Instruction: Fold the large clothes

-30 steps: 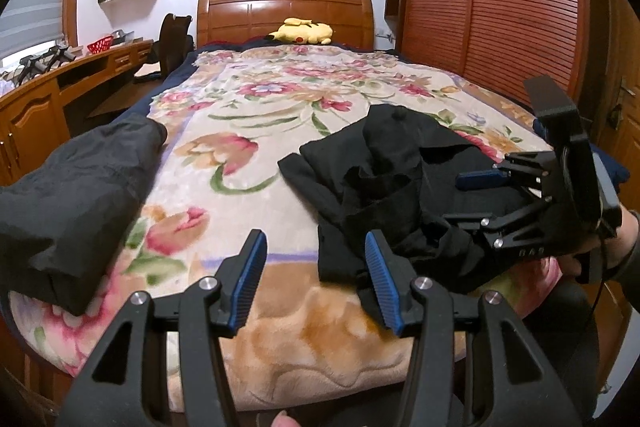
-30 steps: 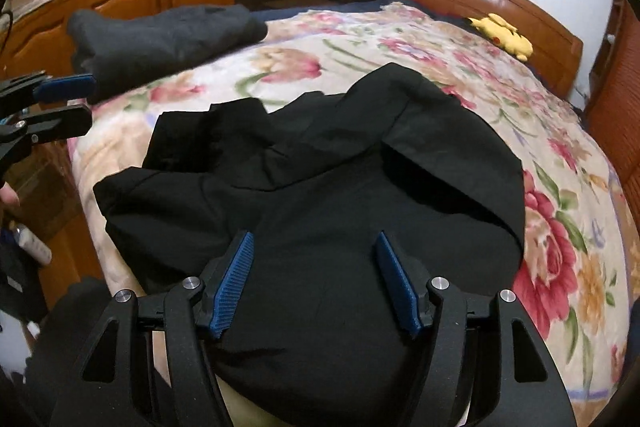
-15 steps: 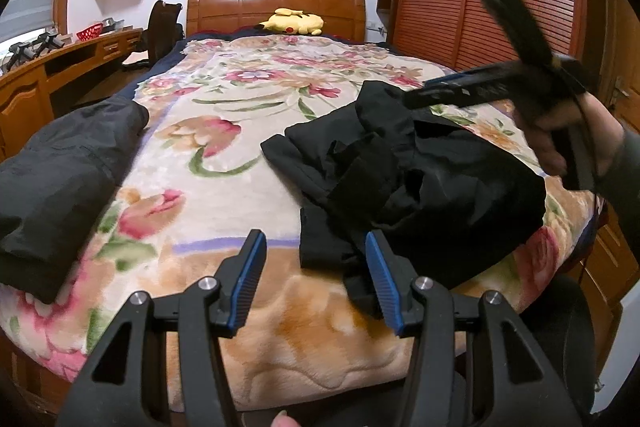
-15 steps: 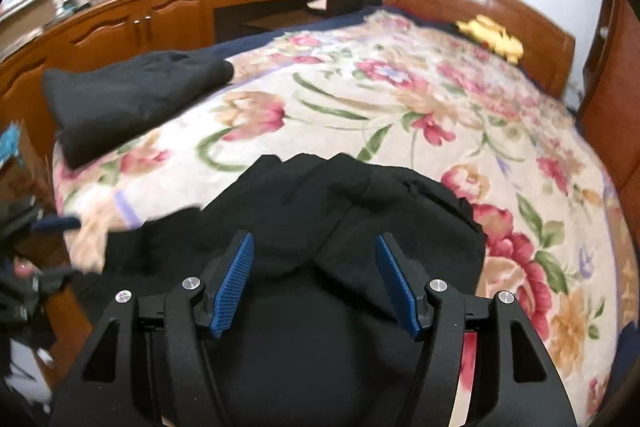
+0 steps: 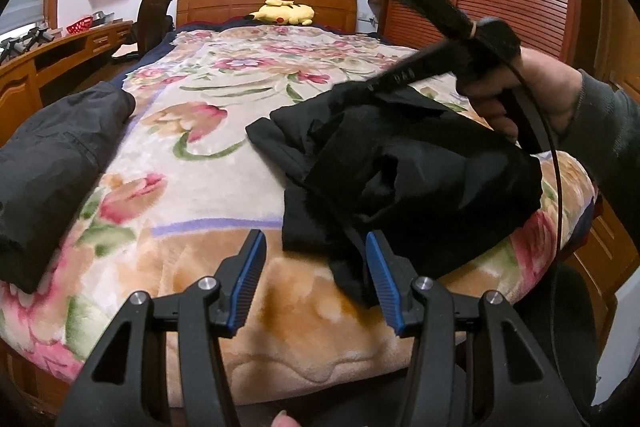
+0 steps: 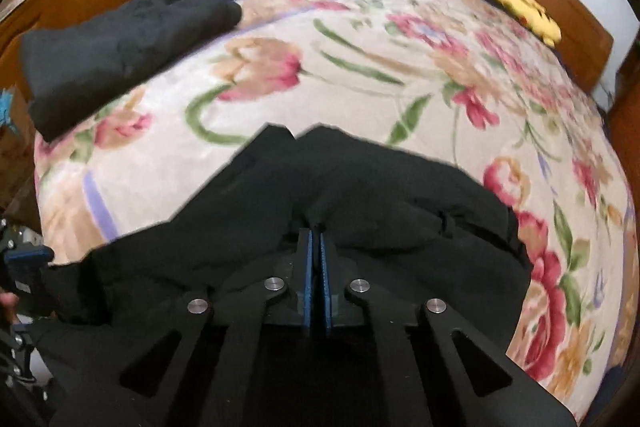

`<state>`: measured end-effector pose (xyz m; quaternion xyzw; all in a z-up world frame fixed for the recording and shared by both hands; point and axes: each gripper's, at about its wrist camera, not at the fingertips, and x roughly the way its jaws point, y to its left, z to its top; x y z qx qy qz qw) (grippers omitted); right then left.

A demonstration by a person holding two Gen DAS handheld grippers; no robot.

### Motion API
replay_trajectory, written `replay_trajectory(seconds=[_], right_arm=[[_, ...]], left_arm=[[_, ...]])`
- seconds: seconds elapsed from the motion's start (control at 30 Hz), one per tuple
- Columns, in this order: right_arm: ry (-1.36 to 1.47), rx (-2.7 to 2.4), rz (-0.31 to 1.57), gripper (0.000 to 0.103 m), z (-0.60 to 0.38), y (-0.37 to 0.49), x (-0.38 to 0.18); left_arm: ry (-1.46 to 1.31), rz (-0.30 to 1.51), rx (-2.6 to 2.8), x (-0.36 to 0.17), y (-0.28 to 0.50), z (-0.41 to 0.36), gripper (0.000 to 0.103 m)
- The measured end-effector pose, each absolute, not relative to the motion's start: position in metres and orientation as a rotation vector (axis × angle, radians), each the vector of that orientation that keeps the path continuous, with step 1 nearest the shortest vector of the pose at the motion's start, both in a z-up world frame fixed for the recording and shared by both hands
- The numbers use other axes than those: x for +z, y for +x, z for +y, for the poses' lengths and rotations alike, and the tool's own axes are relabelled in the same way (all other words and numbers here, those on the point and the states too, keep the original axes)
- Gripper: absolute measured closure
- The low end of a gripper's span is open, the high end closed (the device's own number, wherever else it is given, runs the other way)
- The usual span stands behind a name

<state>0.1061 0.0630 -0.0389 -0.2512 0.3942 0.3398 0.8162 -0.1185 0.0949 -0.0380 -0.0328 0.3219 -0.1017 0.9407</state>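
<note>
Our right gripper (image 6: pixel 316 251) has just closed, pinching the crumpled black garment (image 5: pixel 404 171) at the floral blanket's (image 5: pixel 192 163) near edge; blur obscures the fold. Our left gripper (image 5: pixel 312 275) hangs half-open, empty.

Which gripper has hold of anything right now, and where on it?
The right gripper has just closed, pinching a raised fold on top of the crumpled black garment. The left gripper is open and holds nothing.
</note>
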Motion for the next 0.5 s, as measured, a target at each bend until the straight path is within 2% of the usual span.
replay_trajectory(seconds=[0.3,0.5], right_arm=[[-0.501,0.847,0.726,0.103,0.108,0.086,-0.014],[-0.459,0.778,0.678,0.103,0.083,0.095,-0.004]], left_arm=[[-0.077,0.670,-0.188,-0.043,-0.128,0.095,0.052],[-0.083,0.671,-0.170,-0.042,-0.129,0.092,0.052]])
